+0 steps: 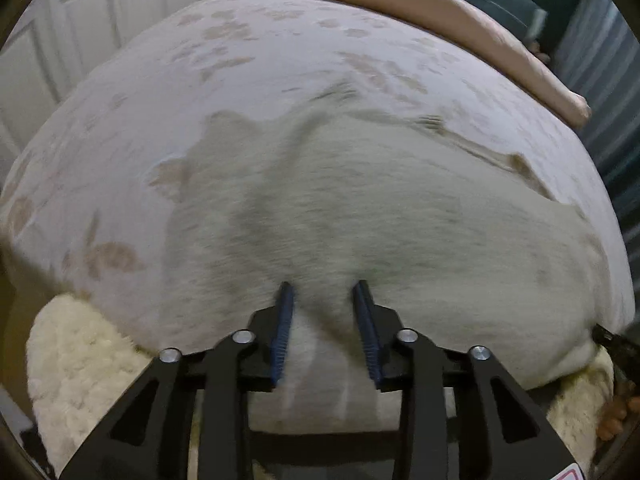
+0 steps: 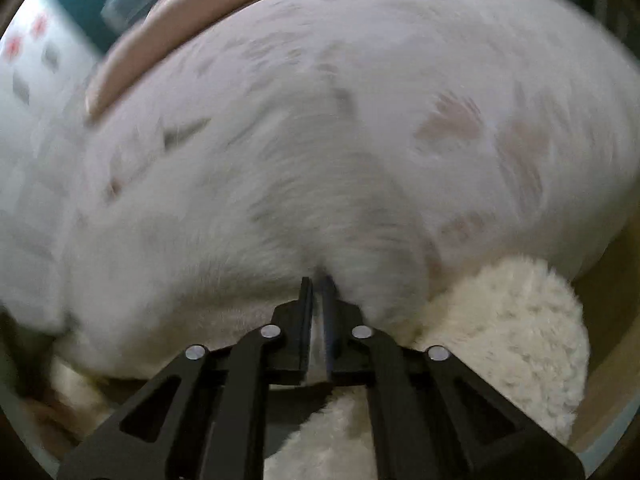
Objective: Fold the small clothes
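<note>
A pale grey-white small garment [image 1: 360, 208] lies spread on the bed, blurred by motion. My left gripper [image 1: 324, 292] is open, its blue-padded jaws set apart over the garment's near edge, with cloth between them. In the right wrist view my right gripper [image 2: 318, 280] is shut on the garment's near edge [image 2: 320, 240], with cloth pinched between the pads. The right gripper's tip also shows at the garment's right end in the left wrist view [image 1: 608, 338].
The bed has a white cover with faint brown leaf prints [image 1: 280, 52]. A pink pillow [image 1: 460, 12] lies along the far edge. A cream fleecy blanket [image 1: 84, 364] hangs at the near edge, also in the right wrist view [image 2: 512, 340]. White panelled doors [image 1: 80, 20] stand at left.
</note>
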Action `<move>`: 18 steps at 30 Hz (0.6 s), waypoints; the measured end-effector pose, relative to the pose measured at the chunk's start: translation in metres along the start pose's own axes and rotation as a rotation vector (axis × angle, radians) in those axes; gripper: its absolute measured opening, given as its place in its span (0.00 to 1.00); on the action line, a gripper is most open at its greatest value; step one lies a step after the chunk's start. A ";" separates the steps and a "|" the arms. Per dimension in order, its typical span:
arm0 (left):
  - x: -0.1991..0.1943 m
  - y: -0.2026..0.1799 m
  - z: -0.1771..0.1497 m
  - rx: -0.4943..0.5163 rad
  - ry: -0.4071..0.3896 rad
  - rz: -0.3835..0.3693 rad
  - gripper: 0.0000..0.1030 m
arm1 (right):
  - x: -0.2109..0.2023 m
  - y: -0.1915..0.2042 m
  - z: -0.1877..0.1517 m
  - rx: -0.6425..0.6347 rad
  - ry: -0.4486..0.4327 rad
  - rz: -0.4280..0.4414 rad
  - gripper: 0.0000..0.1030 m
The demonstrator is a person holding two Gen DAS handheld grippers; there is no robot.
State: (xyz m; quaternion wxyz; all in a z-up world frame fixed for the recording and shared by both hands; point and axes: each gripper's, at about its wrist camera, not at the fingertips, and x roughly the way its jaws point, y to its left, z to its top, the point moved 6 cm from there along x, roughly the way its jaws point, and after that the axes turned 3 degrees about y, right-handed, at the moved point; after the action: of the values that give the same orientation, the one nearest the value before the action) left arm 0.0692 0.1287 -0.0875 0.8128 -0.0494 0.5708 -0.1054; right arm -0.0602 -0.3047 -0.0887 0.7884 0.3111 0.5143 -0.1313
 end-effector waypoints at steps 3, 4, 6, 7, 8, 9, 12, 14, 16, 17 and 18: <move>-0.010 0.002 0.006 -0.072 -0.008 -0.043 0.31 | -0.019 0.008 0.015 -0.061 -0.090 -0.100 0.18; -0.013 0.001 0.011 -0.081 -0.018 -0.053 0.31 | -0.025 0.017 0.023 -0.092 -0.124 -0.112 0.28; -0.017 -0.003 0.029 -0.086 -0.050 -0.057 0.32 | -0.026 0.031 0.034 -0.122 -0.162 -0.110 0.36; -0.017 -0.003 0.037 -0.088 -0.062 -0.054 0.35 | -0.025 0.036 0.044 -0.135 -0.176 -0.115 0.38; -0.016 -0.003 0.049 -0.094 -0.075 -0.050 0.39 | -0.020 0.040 0.058 -0.150 -0.188 -0.122 0.40; -0.015 -0.002 0.058 -0.099 -0.088 -0.049 0.51 | -0.013 0.040 0.064 -0.152 -0.188 -0.131 0.47; -0.001 0.004 0.082 -0.120 -0.092 -0.021 0.56 | 0.016 0.036 0.084 -0.124 -0.148 -0.155 0.47; 0.011 0.010 0.092 -0.143 -0.073 -0.019 0.56 | 0.024 0.041 0.087 -0.133 -0.132 -0.141 0.30; 0.025 0.015 0.097 -0.160 -0.050 -0.035 0.44 | 0.026 0.054 0.094 -0.184 -0.137 -0.126 0.07; 0.032 0.016 0.098 -0.159 -0.029 -0.034 0.34 | 0.021 0.060 0.096 -0.195 -0.157 -0.106 0.07; 0.035 0.016 0.100 -0.152 -0.024 -0.035 0.20 | 0.011 0.063 0.098 -0.197 -0.184 -0.075 0.06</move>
State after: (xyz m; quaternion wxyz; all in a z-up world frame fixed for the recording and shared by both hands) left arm 0.1761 0.1319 -0.0889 0.8116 -0.1222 0.5662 -0.0755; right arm 0.0494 -0.3157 -0.0492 0.8535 0.1993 0.4615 -0.1375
